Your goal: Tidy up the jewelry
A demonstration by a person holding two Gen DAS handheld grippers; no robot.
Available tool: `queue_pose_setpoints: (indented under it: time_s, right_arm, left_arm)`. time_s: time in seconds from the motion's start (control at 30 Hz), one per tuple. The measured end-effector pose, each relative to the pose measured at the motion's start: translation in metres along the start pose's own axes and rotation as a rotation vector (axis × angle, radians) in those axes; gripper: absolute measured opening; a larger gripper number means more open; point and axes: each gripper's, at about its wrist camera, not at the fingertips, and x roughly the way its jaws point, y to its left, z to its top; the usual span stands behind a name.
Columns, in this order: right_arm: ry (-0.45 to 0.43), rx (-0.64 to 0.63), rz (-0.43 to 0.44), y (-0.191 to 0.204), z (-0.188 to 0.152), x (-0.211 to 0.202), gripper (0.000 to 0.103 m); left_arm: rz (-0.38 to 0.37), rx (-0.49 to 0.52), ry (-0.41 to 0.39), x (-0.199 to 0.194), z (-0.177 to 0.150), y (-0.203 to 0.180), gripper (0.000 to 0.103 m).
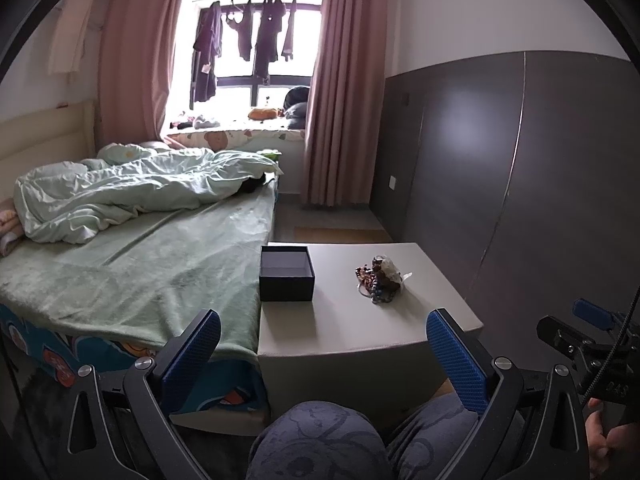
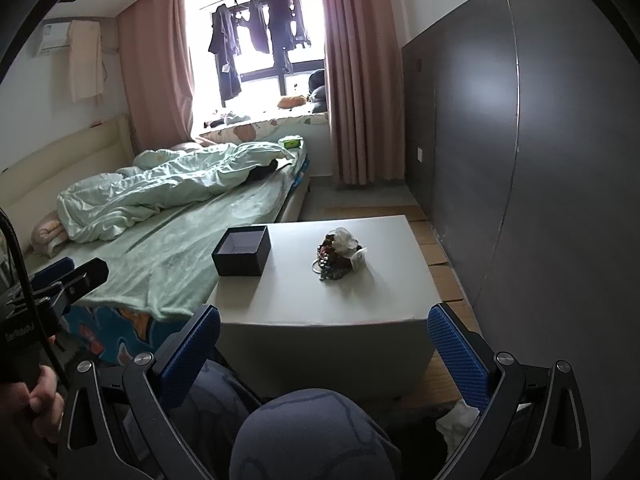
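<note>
A heap of beaded jewelry (image 1: 380, 279) (image 2: 338, 258) with a bit of clear wrapping lies on a low white table (image 1: 344, 320) (image 2: 360, 300). An open, empty black box (image 1: 286, 276) (image 2: 241, 251) stands at the table's left edge, beside the bed. My left gripper (image 1: 322, 344) hangs open, short of the table's near edge, with nothing between its blue pads. My right gripper (image 2: 324, 340) is open too, equally far back and empty. Each view catches the other gripper at its side edge (image 1: 592, 344) (image 2: 60, 288).
A bed (image 1: 132, 264) with a green sheet and rumpled duvet butts against the table's left side. A dark wall panel (image 1: 520, 180) runs along the right. The person's knees (image 1: 320, 440) sit below the grippers. Pink curtains and a window are at the back.
</note>
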Motion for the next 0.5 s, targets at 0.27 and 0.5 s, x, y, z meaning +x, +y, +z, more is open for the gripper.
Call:
queue_pose_setpoints:
  time_s: [0.27,0.5]
  right_arm:
    - [0.003,0.007,-0.005,-0.0019,0.0006,0.0027,0.103]
    - [0.007,0.007,-0.003,-0.0031,0.0012,0.0097,0.103]
  left_arm:
    - [0.007,0.0,-0.006,-0.0011,-0.0005,-0.0022,0.103]
    - [0.018,-0.003,-0.009,0.0037,0.0014,-0.0061,0.103]
